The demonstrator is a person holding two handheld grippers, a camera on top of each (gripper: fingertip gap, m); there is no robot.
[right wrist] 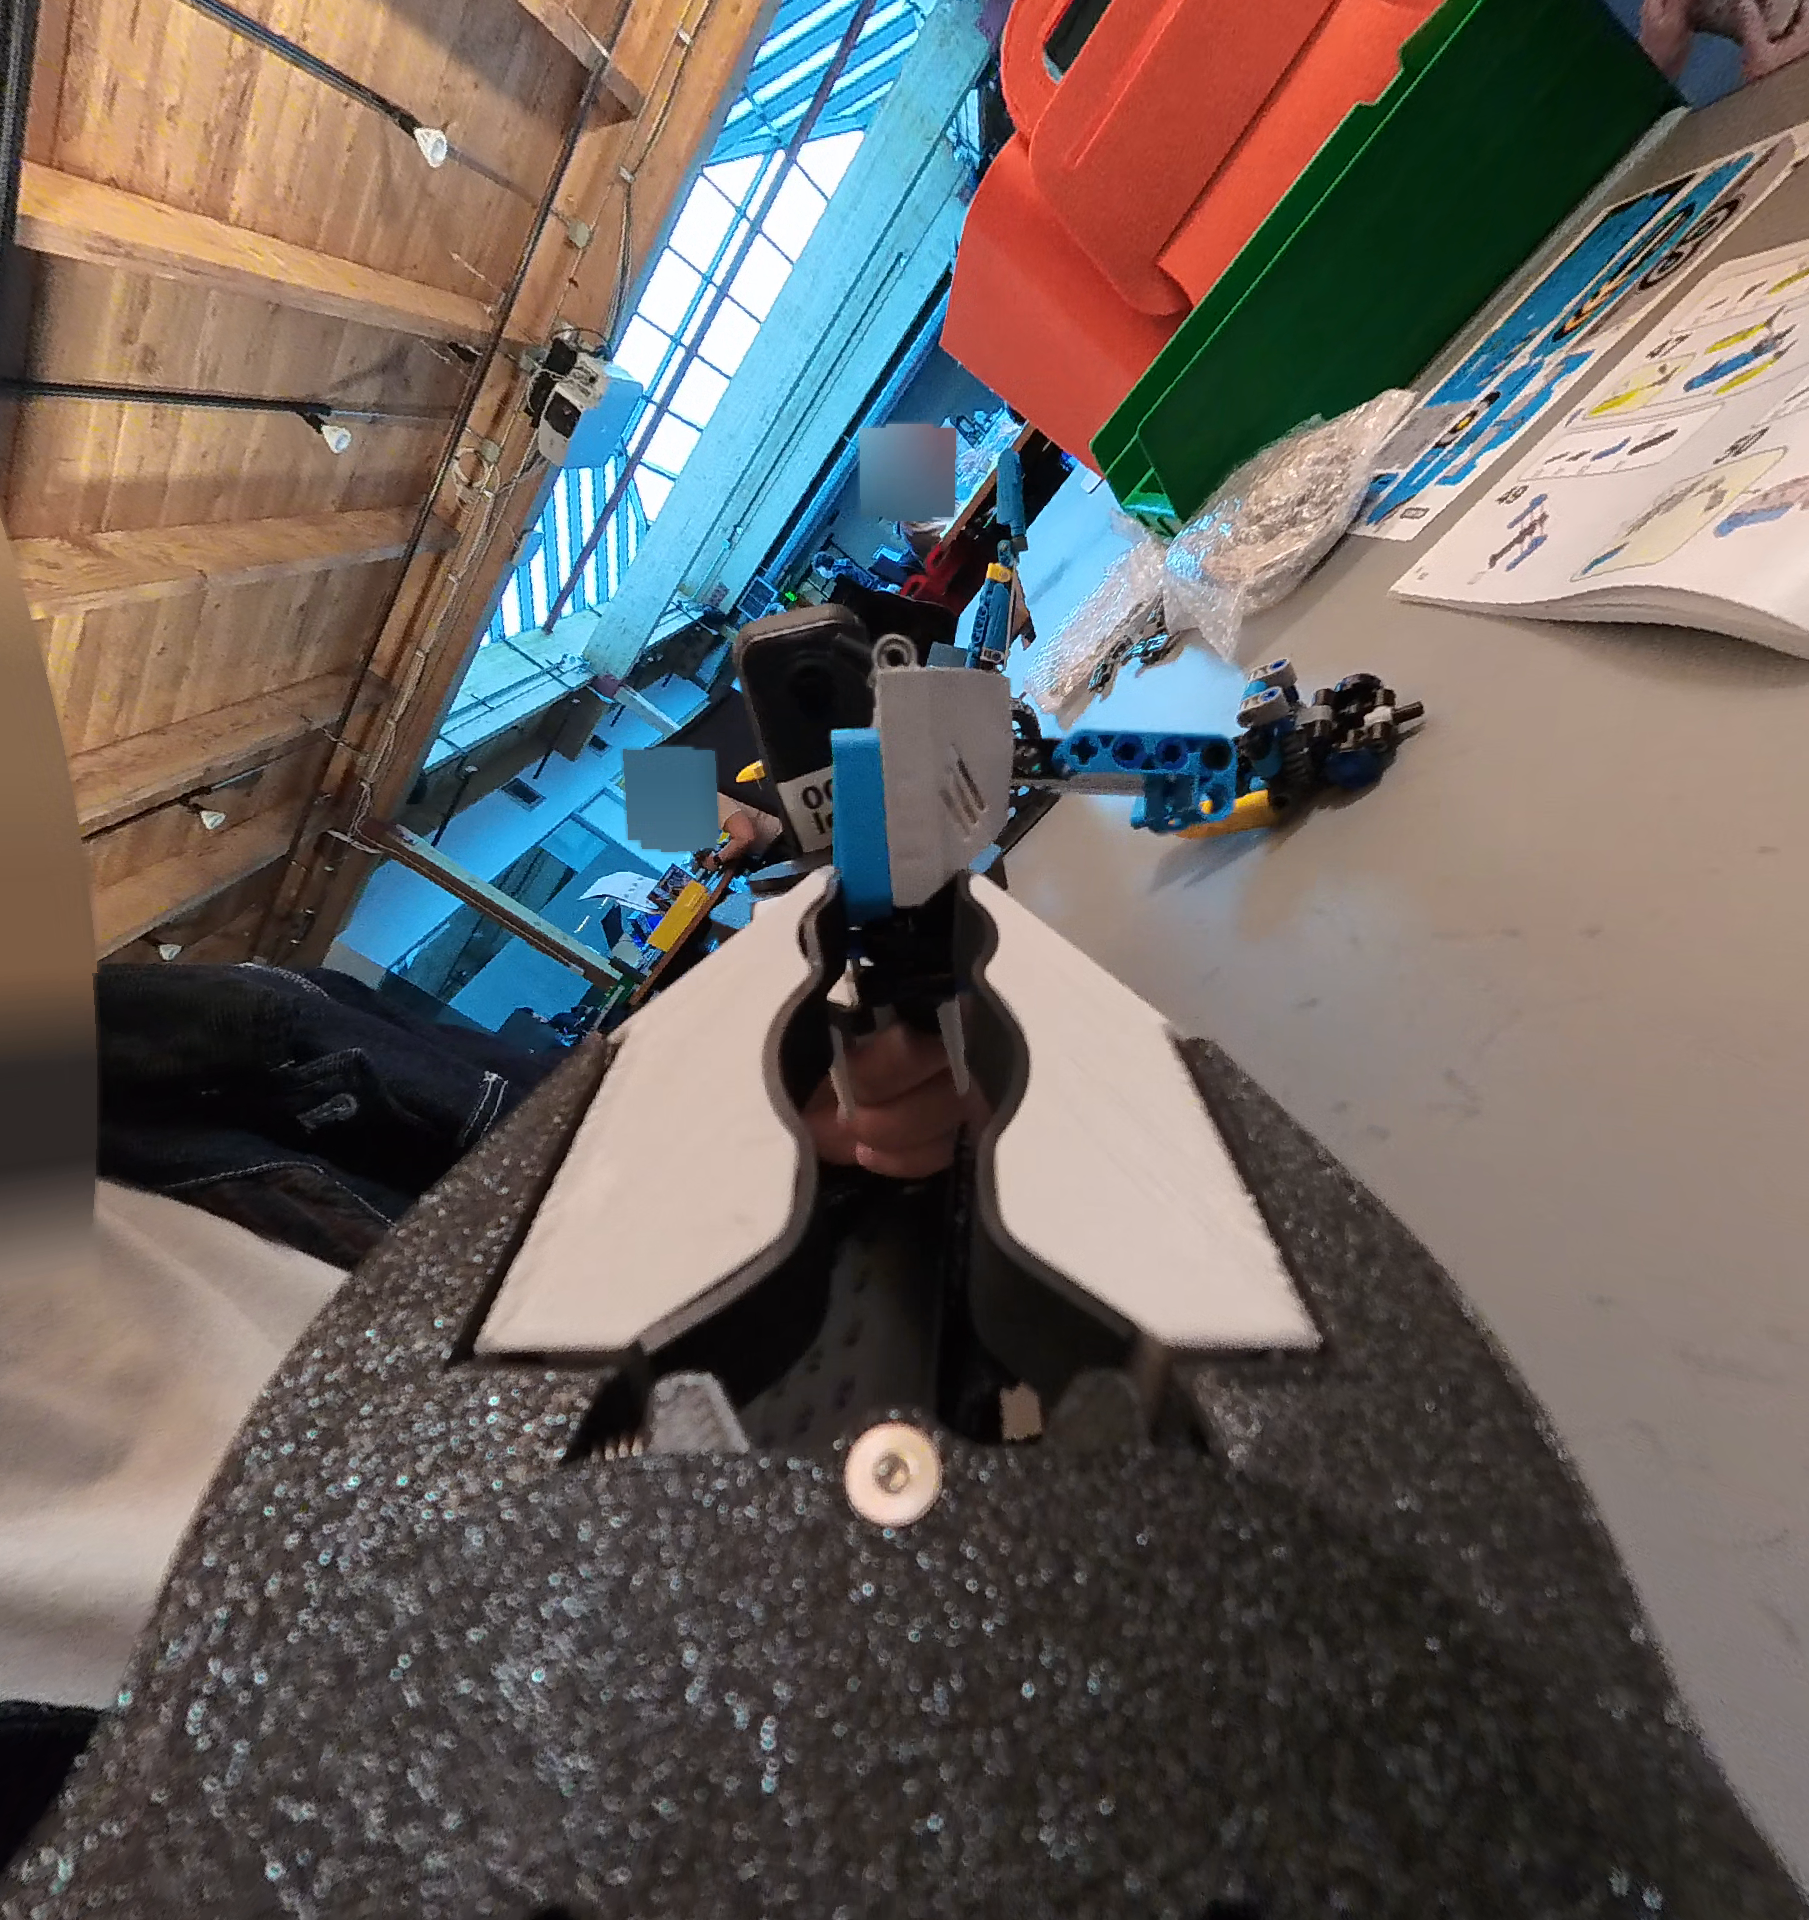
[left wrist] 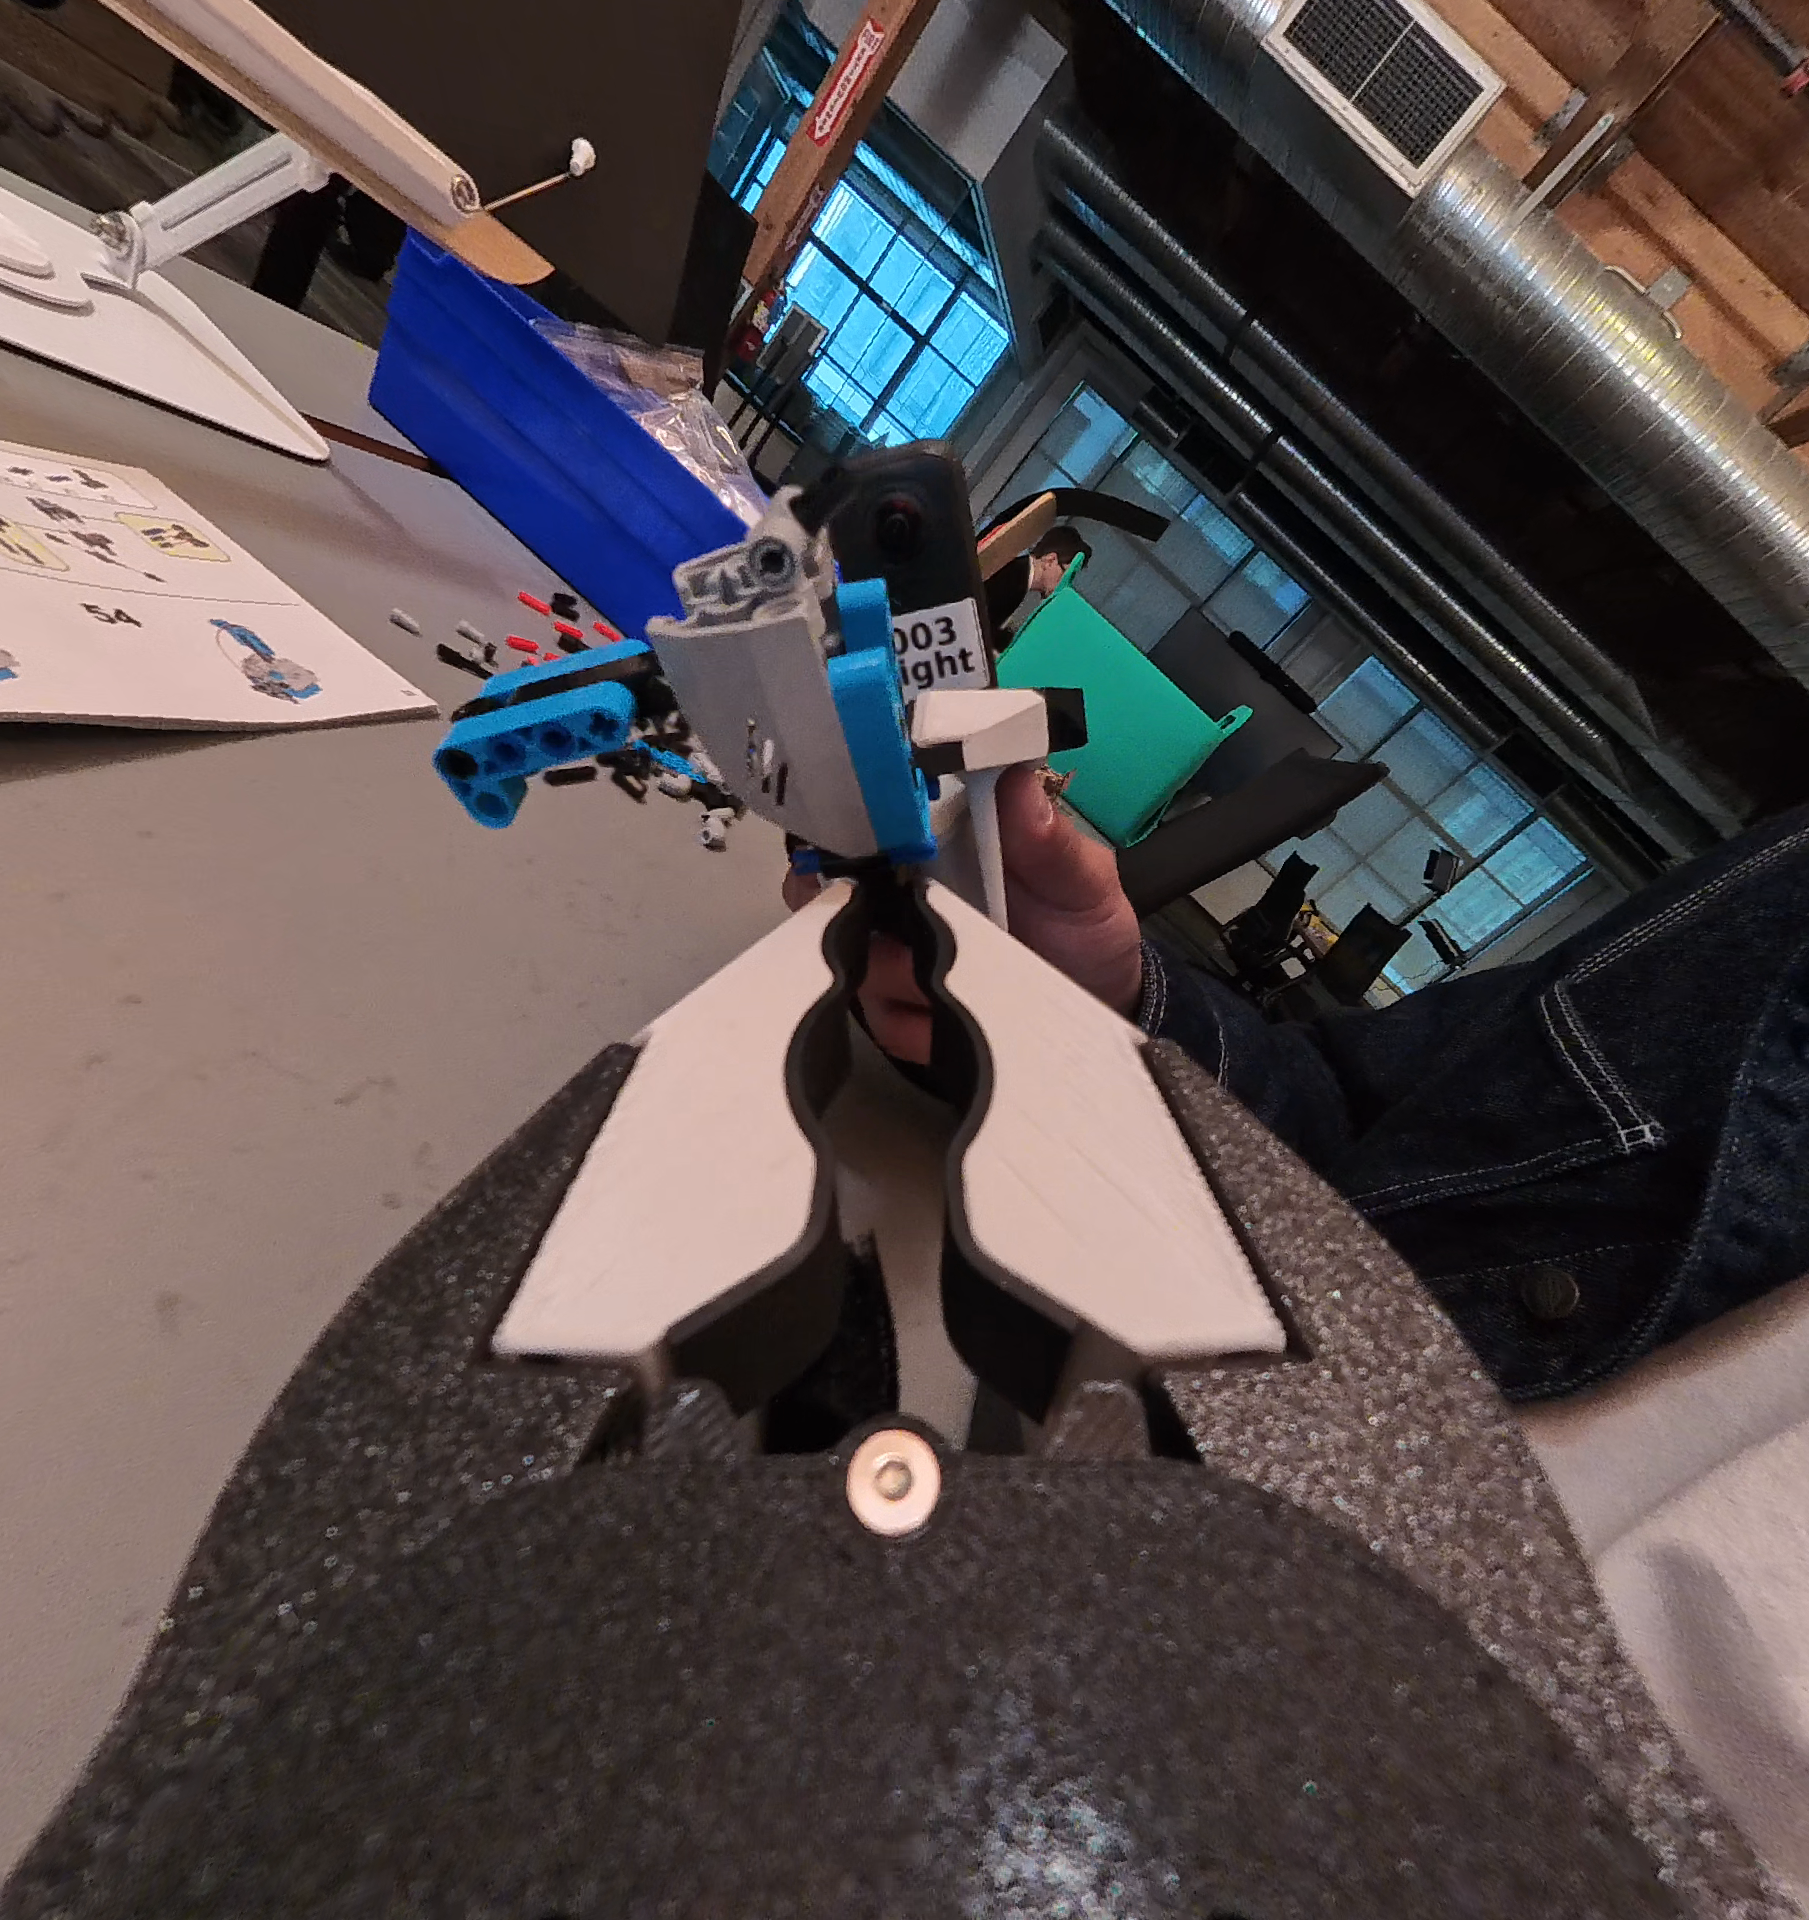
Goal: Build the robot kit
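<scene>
Far left on the grey surface [left wrist: 256, 1039] lies an open instruction booklet [left wrist: 152, 623], and beyond it a blue bin [left wrist: 526, 436] with crinkled clear bags inside. A scatter of little red, black and grey pins [left wrist: 557, 623] sits just near of the bin.

Now the middle: the brick-built model [left wrist: 775, 717], a grey panel edged in blue with a blue holed beam [left wrist: 536, 748] jutting left, is up off the surface, held in the air. The left tool [left wrist: 884, 883] has its tips drawn together on the dark pieces at the model's base. Facing it comes the right tool [right wrist: 898, 899], its tips pinched on that same dark lower part from the opposite side, with a bare hand [left wrist: 1071, 894] and a denim sleeve [left wrist: 1502, 1039] behind.

By the look of it, this model is light and stiff, but it is only pressed together. The smooth panels look slippery and likely to pop off under a squeeze, so the dark framed base seems the safer place to take hold.

On the right, a second small blue, black and yellow assembly [right wrist: 1315, 727] rests on the surface. Farther off lie more clear bags [right wrist: 1264, 520], then a green bin [right wrist: 1399, 260] with an orange bin [right wrist: 1087, 260] beside it.
</scene>
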